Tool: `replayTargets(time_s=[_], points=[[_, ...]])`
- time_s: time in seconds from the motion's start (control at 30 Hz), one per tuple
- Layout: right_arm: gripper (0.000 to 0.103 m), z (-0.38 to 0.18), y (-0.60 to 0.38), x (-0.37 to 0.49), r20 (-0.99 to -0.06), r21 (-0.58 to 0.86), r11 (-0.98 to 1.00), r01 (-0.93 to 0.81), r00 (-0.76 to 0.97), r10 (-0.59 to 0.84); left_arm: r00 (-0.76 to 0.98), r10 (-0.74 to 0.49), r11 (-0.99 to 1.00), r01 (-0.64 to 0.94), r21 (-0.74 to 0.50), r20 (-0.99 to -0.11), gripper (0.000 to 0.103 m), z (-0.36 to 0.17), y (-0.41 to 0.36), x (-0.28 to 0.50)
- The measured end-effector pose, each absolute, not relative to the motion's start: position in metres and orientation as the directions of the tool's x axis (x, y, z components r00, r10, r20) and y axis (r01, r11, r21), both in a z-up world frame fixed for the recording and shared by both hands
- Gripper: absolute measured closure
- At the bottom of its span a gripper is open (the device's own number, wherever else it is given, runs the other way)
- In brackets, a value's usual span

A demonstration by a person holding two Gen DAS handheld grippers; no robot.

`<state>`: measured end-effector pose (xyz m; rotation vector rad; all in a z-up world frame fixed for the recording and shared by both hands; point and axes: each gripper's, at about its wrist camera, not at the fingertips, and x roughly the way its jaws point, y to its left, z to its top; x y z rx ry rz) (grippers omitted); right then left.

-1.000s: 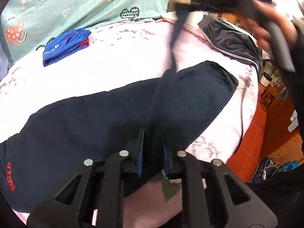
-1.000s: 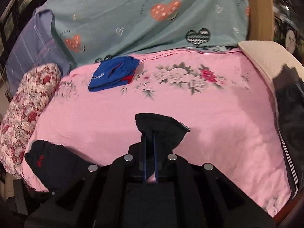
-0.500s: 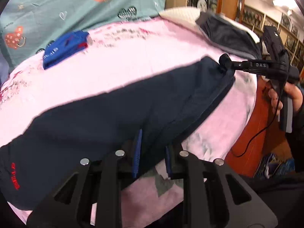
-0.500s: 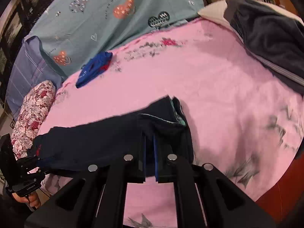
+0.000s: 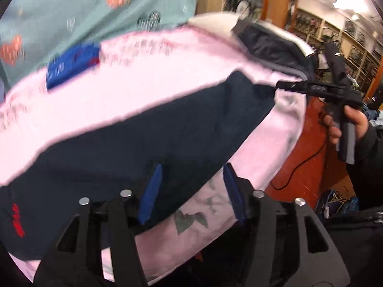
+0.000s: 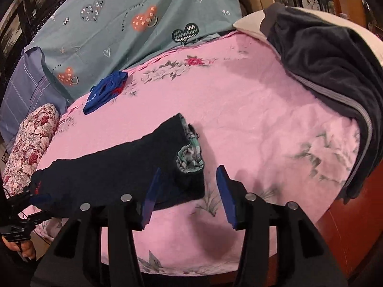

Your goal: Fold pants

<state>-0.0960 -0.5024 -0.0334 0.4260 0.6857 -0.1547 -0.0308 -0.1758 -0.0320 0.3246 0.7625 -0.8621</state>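
Dark navy pants (image 5: 143, 148) with a red logo lie flat along the front of the pink bed sheet (image 5: 148, 76), folded lengthwise. In the right wrist view the pants (image 6: 115, 174) show their waist end with a green lining. My left gripper (image 5: 191, 189) is open, its blue pads just above the pants' near edge. My right gripper (image 6: 186, 191) is open and empty at the waist end. The right gripper also shows in the left wrist view (image 5: 282, 86) at the far end of the pants.
A folded blue garment (image 6: 105, 91) lies near the teal heart-print pillow (image 6: 134, 24). A dark grey garment (image 6: 330, 71) is piled at the bed's right side. A floral bolster (image 6: 31, 143) lies at the left. The red floor (image 5: 308, 148) is beyond the bed edge.
Both grippers have opened and let go of the pants, which now lie flat on the sheet. The right gripper has drawn back a little from the waist end.
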Motion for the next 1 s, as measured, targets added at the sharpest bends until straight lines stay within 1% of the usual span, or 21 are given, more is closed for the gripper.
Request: replayTargets(time_s=[0.03, 0.1, 0.17, 0.23, 0.27, 0.3, 0.33, 0.37, 0.43, 0.5, 0.53, 0.57, 0.6, 0.67, 0.7, 0.73, 0.87, 0.9, 0.93, 0.97, 1.0], points=[[0.054, -0.029, -0.505, -0.097, -0.639, 0.323, 0.904, 0.28, 0.769, -0.009, 0.44, -0.57, 0.632, 0.775, -0.028, -0.694, 0.037, -0.024, -0.173, -0.032], [0.054, -0.017, -0.507, -0.092, -0.621, 0.324, 0.907, 0.271, 0.784, -0.013, 0.486, -0.57, 0.664, 0.748, -0.023, -0.663, 0.032, -0.017, -0.173, -0.025], [0.054, -0.01, -0.504, -0.08, -0.595, 0.335, 0.91, 0.244, 0.804, 0.004, 0.495, -0.541, 0.694, 0.72, -0.028, -0.679, 0.032, -0.026, -0.179, -0.009], [0.054, -0.008, -0.488, -0.065, -0.564, 0.334, 0.926, 0.174, 0.824, 0.049, 0.493, -0.498, 0.721, 0.693, -0.024, -0.713, 0.032, -0.045, -0.189, 0.006], [0.058, -0.012, -0.48, -0.057, -0.586, 0.321, 0.933, 0.163, 0.808, 0.06, 0.477, -0.481, 0.728, 0.685, -0.033, -0.736, 0.032, -0.056, -0.193, 0.014], [0.063, -0.021, -0.475, -0.048, -0.636, 0.304, 0.936, 0.177, 0.77, 0.061, 0.447, -0.456, 0.737, 0.674, -0.045, -0.769, 0.033, -0.07, -0.196, 0.02], [0.067, -0.04, -0.472, -0.037, -0.725, 0.266, 0.936, 0.232, 0.688, 0.036, 0.419, -0.435, 0.744, 0.666, -0.056, -0.797, 0.032, -0.083, -0.198, 0.024], [0.076, -0.057, -0.474, -0.032, -0.787, 0.234, 0.929, 0.287, 0.616, 0.008, 0.429, -0.435, 0.742, 0.669, -0.045, -0.791, 0.032, -0.091, -0.197, 0.021], [0.078, -0.062, -0.475, -0.04, -0.773, 0.227, 0.933, 0.281, 0.635, -0.003, 0.46, -0.434, 0.735, 0.678, -0.01, -0.775, 0.031, -0.091, -0.197, 0.014], [0.075, -0.052, -0.475, -0.047, -0.769, 0.232, 0.932, 0.277, 0.639, 0.002, 0.442, -0.434, 0.742, 0.669, -0.033, -0.785, 0.031, -0.085, -0.196, 0.018], [0.068, -0.046, -0.476, -0.051, -0.759, 0.248, 0.931, 0.269, 0.651, 0.015, 0.43, -0.437, 0.748, 0.662, -0.054, -0.79, 0.032, -0.081, -0.195, 0.023], [0.056, -0.037, -0.478, -0.058, -0.737, 0.262, 0.928, 0.265, 0.676, 0.015, 0.424, -0.456, 0.749, 0.658, -0.079, -0.783, 0.032, -0.075, -0.193, 0.025], [0.051, -0.03, -0.481, -0.064, -0.72, 0.261, 0.925, 0.277, 0.694, -0.005, 0.431, -0.489, 0.742, 0.663, -0.101, -0.758, 0.032, -0.069, -0.19, 0.023], [0.038, -0.025, -0.492, -0.074, -0.705, 0.278, 0.909, 0.312, 0.708, -0.028, 0.461, -0.528, 0.737, 0.666, -0.115, -0.714, 0.025, -0.056, -0.191, 0.019], [0.038, -0.028, -0.499, -0.078, -0.707, 0.298, 0.898, 0.324, 0.707, -0.02, 0.467, -0.54, 0.736, 0.666, -0.123, -0.701, 0.017, -0.055, -0.194, 0.018], [0.038, -0.032, -0.503, -0.079, -0.714, 0.307, 0.89, 0.336, 0.7, -0.019, 0.468, -0.539, 0.737, 0.664, -0.124, -0.7, 0.014, -0.057, -0.195, 0.018], [0.038, -0.061, -0.506, -0.072, -0.728, 0.37, 0.868, 0.331, 0.684, 0.05, 0.42, -0.481, 0.762, 0.635, -0.129, -0.77, 0.014, -0.084, -0.207, 0.034], [0.038, -0.065, -0.502, -0.07, -0.726, 0.362, 0.872, 0.329, 0.686, 0.043, 0.422, -0.464, 0.771, 0.625, -0.121, -0.779, 0.015, -0.091, -0.208, 0.037], [0.046, -0.066, -0.497, -0.068, -0.723, 0.35, 0.88, 0.322, 0.69, 0.035, 0.442, -0.463, 0.77, 0.63, -0.102, -0.768, 0.015, -0.091, -0.207, 0.035], [0.06, -0.068, -0.494, -0.064, -0.727, 0.355, 0.883, 0.305, 0.685, 0.056, 0.445, -0.455, 0.769, 0.633, -0.088, -0.771, 0.015, -0.09, -0.209, 0.033], [0.063, -0.069, -0.49, -0.062, -0.73, 0.36, 0.886, 0.293, 0.68, 0.072, 0.446, -0.458, 0.77, 0.632, -0.092, -0.769, 0.015, -0.089, -0.208, 0.032]])
